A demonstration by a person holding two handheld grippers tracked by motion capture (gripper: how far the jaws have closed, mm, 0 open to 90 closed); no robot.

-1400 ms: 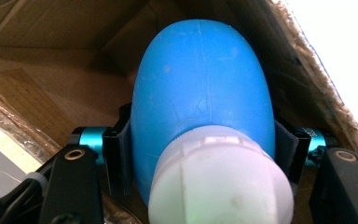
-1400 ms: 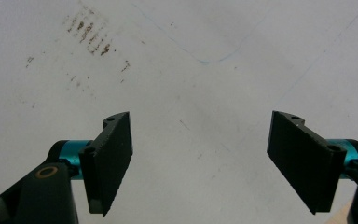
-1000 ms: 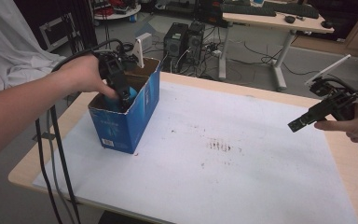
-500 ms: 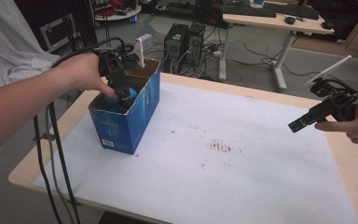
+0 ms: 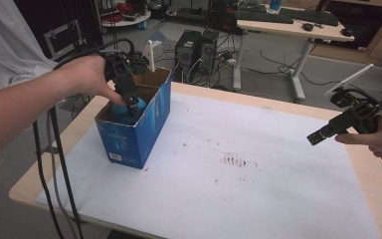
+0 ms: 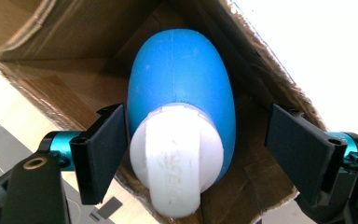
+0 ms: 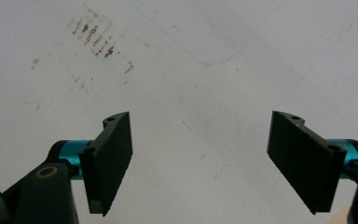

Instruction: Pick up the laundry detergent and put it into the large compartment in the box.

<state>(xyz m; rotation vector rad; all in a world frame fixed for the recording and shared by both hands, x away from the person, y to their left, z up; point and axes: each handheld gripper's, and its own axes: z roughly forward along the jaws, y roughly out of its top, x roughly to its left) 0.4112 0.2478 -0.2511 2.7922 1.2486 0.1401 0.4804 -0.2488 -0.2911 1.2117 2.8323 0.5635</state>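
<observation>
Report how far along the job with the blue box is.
Done: nothing visibly finished; the white table cover holds no items. In hand: the left gripper, jaws open, straddles a blue and white bottle inside the blue cardboard box. Left: likely closing and lifting. The right gripper hangs open above the table.

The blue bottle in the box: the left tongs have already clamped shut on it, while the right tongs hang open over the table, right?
Not quite. The left tongs are open: the left gripper view shows a gap between one jaw and the blue bottle in the box, though the other jaw sits close against it. The right tongs do hang open over the table.
</observation>
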